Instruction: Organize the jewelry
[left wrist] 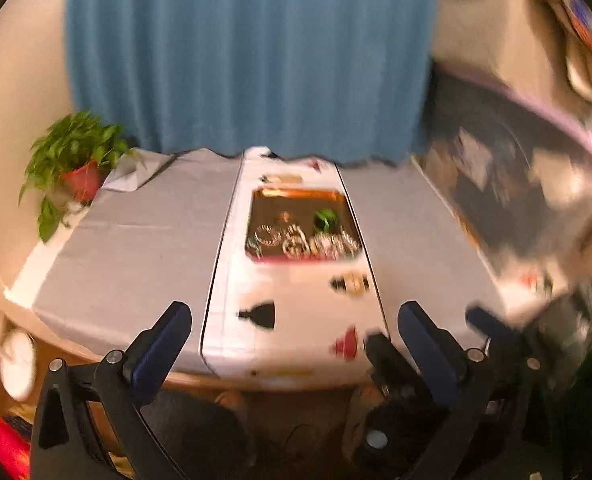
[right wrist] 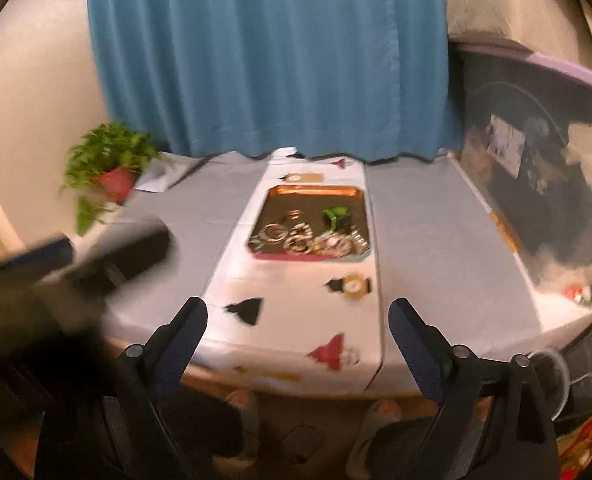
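A copper-rimmed tray (left wrist: pixel 296 193) (right wrist: pixel 315 189) lies on the white runner in the middle of the table. Along its near side sits a heap of silver bangles and chains (left wrist: pixel 303 242) (right wrist: pixel 311 243), with a small green item (left wrist: pixel 325 219) (right wrist: pixel 335 214) behind them. My left gripper (left wrist: pixel 294 308) hangs open and empty above the table's near edge, well short of the tray. My right gripper (right wrist: pixel 298 304) is also open and empty, at about the same distance from the tray. Each gripper shows as a blur at the side of the other's view.
The white runner (left wrist: pixel 296 300) carries black, red and gold printed shapes over a grey cloth (left wrist: pixel 136 240). A potted plant (left wrist: pixel 76 156) stands at the far left corner. A blue curtain (left wrist: pixel 248 60) hangs behind. A dark, purple-edged board (right wrist: pixel 535 160) leans at the right.
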